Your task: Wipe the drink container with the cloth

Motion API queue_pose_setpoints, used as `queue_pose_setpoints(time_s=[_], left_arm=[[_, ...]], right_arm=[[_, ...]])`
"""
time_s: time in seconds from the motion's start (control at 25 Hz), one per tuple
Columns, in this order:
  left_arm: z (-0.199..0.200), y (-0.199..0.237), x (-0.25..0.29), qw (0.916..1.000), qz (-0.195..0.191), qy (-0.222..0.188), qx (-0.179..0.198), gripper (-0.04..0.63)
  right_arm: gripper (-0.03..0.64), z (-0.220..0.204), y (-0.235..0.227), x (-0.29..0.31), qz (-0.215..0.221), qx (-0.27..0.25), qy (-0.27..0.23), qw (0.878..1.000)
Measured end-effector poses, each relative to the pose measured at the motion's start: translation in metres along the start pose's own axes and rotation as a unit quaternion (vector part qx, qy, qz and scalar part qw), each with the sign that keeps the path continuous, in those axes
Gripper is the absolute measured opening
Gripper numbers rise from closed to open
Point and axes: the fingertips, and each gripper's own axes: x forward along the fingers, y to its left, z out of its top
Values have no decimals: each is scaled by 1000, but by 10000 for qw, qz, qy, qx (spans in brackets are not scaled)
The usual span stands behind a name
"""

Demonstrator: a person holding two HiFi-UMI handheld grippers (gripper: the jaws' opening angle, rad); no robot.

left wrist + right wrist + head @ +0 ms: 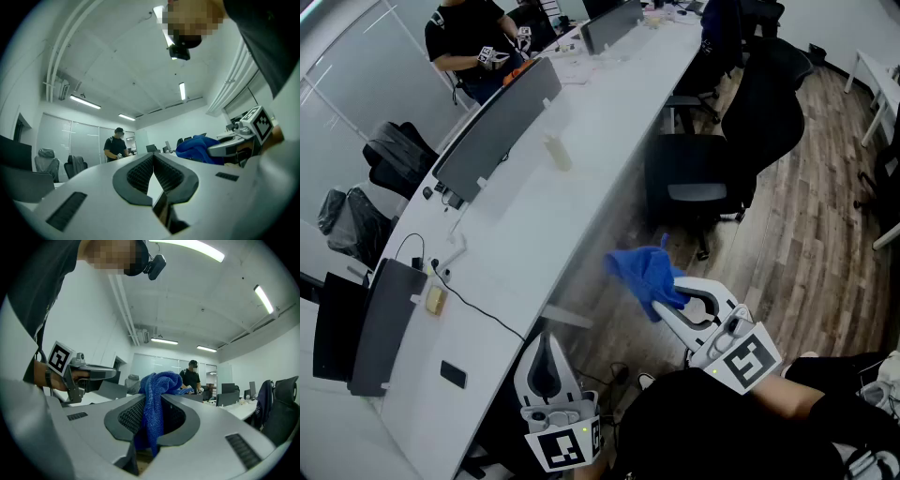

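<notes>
Closest in, the left claw (546, 342) is hovering off the near edge of the bench (581, 197), its jaws pressed together on nothing. Just left of it a phone (453, 375) is lying on the bench, out of the way of the work. Further up, what I am taking for the drink container (557, 153), small, pale and blurred, is sitting alone in front of a monitor (497, 127). To the right, the right claw (680, 298) is pinching the blue cloth (642, 270), which is bunching above the jaws and hanging below them.

So the cloth is in hand and the wiping is not yet starting, as the container is sitting well apart from both claws. Next, by my judgement, the cloth is needing to travel across to it while the left claw is opening to steady it. A chair (698, 178) is standing beside that stretch of bench and may be crowding the approach.
</notes>
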Motion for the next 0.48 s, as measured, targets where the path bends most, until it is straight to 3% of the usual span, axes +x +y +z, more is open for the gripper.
queue_pose_setpoints(time_s=[0.24, 0.48], left_arm=[[-4, -14, 6, 10000, -30, 51, -6, 3], [-9, -37, 10, 9998, -97, 160, -22, 3]], right_arm=[[66, -5, -12, -9, 41, 245, -94, 9996], [66, -19, -41, -33, -236, 343, 28, 9991]])
